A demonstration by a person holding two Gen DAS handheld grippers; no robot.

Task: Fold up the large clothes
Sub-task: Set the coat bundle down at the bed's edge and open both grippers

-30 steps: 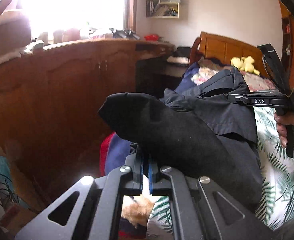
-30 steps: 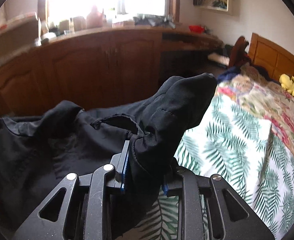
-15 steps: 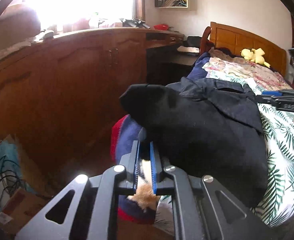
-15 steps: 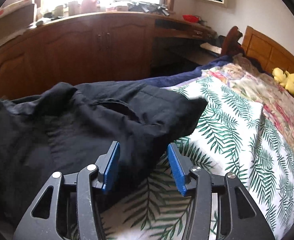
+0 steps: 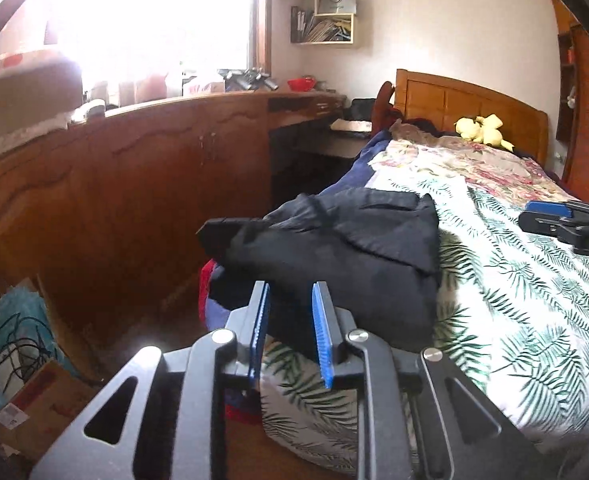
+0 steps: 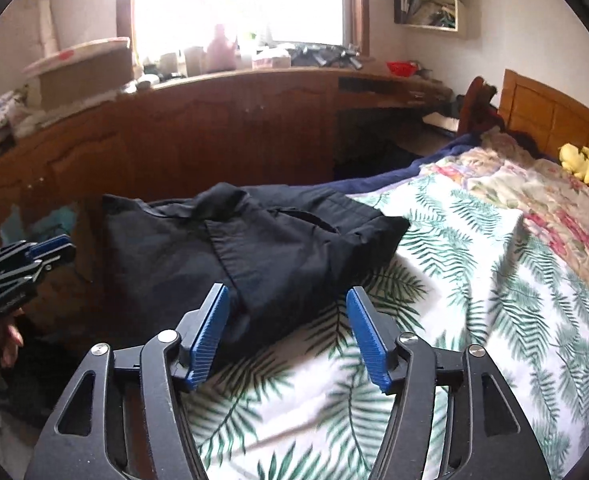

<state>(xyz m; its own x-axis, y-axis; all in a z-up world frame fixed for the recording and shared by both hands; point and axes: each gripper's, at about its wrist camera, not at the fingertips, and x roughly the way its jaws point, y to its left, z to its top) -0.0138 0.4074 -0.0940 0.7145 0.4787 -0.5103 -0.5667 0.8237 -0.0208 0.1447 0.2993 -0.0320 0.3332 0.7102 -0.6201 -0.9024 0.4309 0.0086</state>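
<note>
A black garment [image 5: 346,256] lies folded in a heap at the bed's near left corner, on the palm-leaf bedspread [image 5: 526,312]. It also shows in the right wrist view [image 6: 254,248]. My left gripper [image 5: 290,308] is open and empty, just short of the garment's near edge. My right gripper [image 6: 286,312] is open and empty, above the garment's near right edge. The right gripper shows at the right edge of the left wrist view [image 5: 562,220]. The left gripper shows at the left edge of the right wrist view [image 6: 26,264].
A long wooden cabinet [image 5: 134,200] runs along the bed's left side, its top crowded with bottles and boxes. A wooden headboard [image 5: 466,108] and a yellow plush toy [image 5: 482,130] are at the far end. A cardboard box [image 5: 42,404] and cables sit on the floor at left.
Both grippers held corners of the garment a second ago. The right let go first, then the left. The garment now lies on the bed and both grippers have drawn back.
</note>
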